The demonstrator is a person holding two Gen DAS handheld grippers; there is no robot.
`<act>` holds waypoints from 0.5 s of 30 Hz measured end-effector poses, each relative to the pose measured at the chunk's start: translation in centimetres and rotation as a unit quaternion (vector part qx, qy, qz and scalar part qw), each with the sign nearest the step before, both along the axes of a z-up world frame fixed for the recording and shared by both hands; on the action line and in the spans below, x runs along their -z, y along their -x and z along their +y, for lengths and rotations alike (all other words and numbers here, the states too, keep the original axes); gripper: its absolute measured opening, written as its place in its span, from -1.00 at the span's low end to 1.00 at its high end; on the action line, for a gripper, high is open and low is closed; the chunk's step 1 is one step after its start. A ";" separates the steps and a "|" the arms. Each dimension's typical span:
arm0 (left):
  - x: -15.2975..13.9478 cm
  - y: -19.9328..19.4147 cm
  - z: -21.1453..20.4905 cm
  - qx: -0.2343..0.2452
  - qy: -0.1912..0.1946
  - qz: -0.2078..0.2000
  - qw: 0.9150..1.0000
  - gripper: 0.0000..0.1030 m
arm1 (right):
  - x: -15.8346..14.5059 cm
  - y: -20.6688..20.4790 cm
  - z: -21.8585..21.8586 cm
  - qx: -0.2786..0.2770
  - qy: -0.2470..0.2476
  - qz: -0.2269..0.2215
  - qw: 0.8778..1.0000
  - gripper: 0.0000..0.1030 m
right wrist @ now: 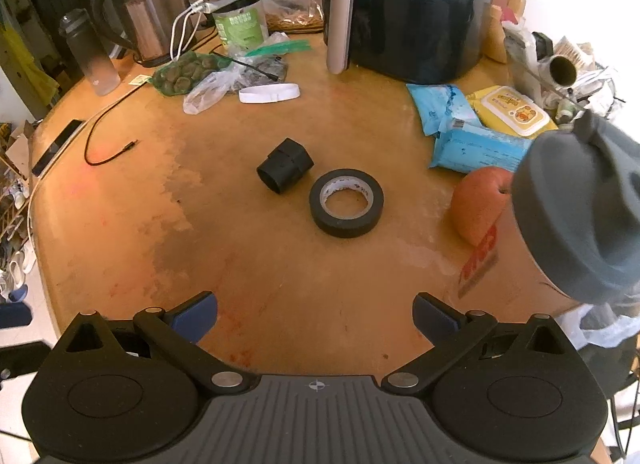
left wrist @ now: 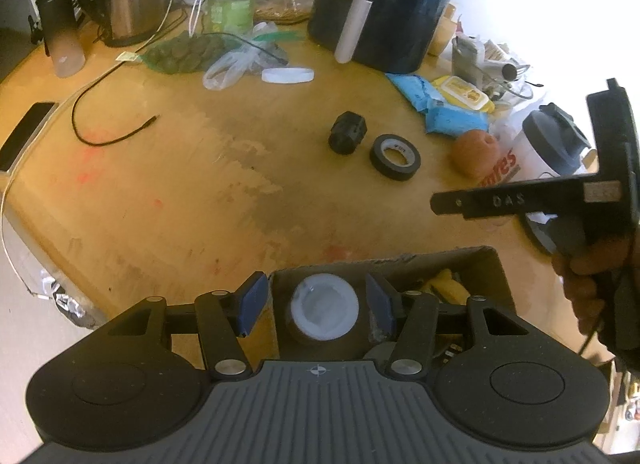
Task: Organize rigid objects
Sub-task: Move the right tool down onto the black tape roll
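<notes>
My left gripper (left wrist: 316,296) hangs open over the corner of a cardboard box (left wrist: 494,264). A brown jar with a white cap (left wrist: 324,310) stands in the box between the blue pads, and neither pad touches it. Something yellow (left wrist: 446,284) also lies in the box. A black tape roll (left wrist: 395,157) (right wrist: 346,202) and a black cylindrical part (left wrist: 347,133) (right wrist: 285,171) lie mid-table. My right gripper (right wrist: 316,312) stands wide open above bare table, short of the tape, with nothing between its fingers. In the left wrist view the right gripper (left wrist: 520,200) shows at the right edge, held by a hand (left wrist: 580,288).
A reddish fruit (right wrist: 478,204) and a cup with a dark lid (right wrist: 580,208) stand at the right. Blue packs (right wrist: 476,146) and a yellow wipes pack (right wrist: 514,110) lie behind them. An air fryer (right wrist: 408,4), kettle (right wrist: 148,12), white ring (right wrist: 269,93) and black cable (right wrist: 108,154) sit farther back.
</notes>
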State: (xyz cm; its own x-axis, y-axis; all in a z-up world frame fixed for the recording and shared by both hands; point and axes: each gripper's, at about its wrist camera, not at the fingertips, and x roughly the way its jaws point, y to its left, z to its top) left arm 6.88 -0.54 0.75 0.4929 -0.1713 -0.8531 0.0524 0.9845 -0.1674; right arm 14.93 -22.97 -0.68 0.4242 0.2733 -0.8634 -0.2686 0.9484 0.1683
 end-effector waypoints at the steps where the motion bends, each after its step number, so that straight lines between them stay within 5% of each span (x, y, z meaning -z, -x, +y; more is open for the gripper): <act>1: 0.1 0.1 0.1 -0.001 0.001 0.002 1.000 0.05 | 0.3 -0.3 0.1 0.000 0.000 0.000 1.000 1.00; 15: 0.6 0.3 1.9 -0.025 0.013 0.014 1.000 0.05 | 2.7 -5.0 1.7 0.006 -0.002 0.001 1.000 1.00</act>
State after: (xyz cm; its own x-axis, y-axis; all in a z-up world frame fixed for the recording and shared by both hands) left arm 6.62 1.38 0.12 0.4775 -0.1686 -0.8623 -0.0020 0.9812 -0.1929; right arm 19.89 -21.28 -3.35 0.4263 0.2717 -0.8628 -0.2561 0.9511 0.1729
